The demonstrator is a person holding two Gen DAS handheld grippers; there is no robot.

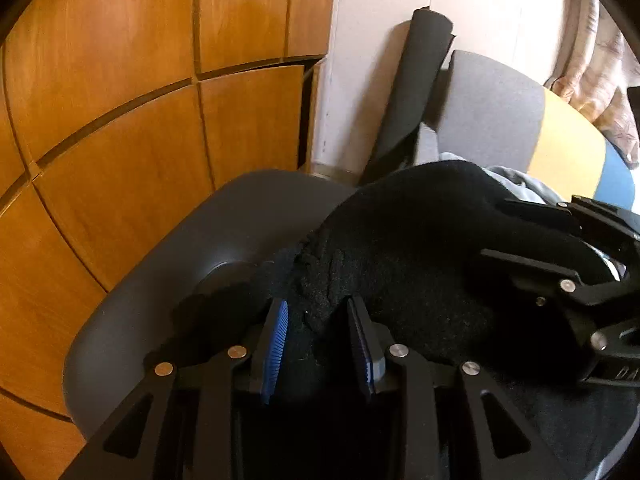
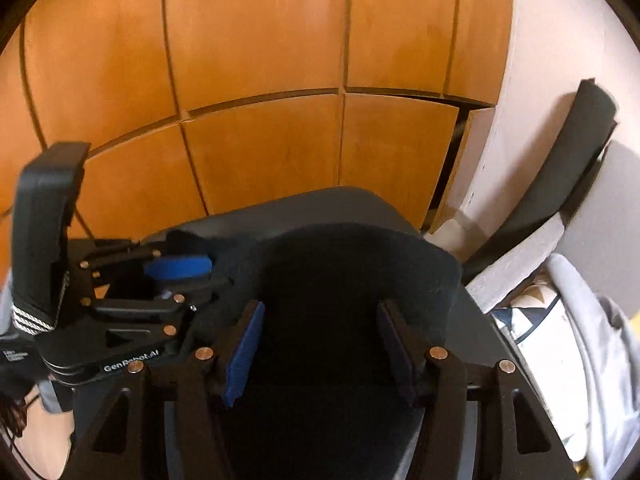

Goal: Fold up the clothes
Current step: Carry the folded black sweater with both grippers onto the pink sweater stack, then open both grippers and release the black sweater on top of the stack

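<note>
A black knitted garment (image 1: 400, 248) is seen heaped on a dark grey chair seat (image 1: 168, 264) in the lower centre of the left wrist frame. The left gripper (image 1: 320, 344) is shown at the bottom centre, its jaws partly closed with a bunched fold of the garment pinched between the blue pads (image 1: 276, 348). In the right wrist frame the right gripper (image 2: 320, 348) is held at the bottom centre, jaws wide apart over the dark fabric, nothing being gripped. Orange wooden cabinet doors (image 2: 260, 60) fill the upper part of both frames.
</note>
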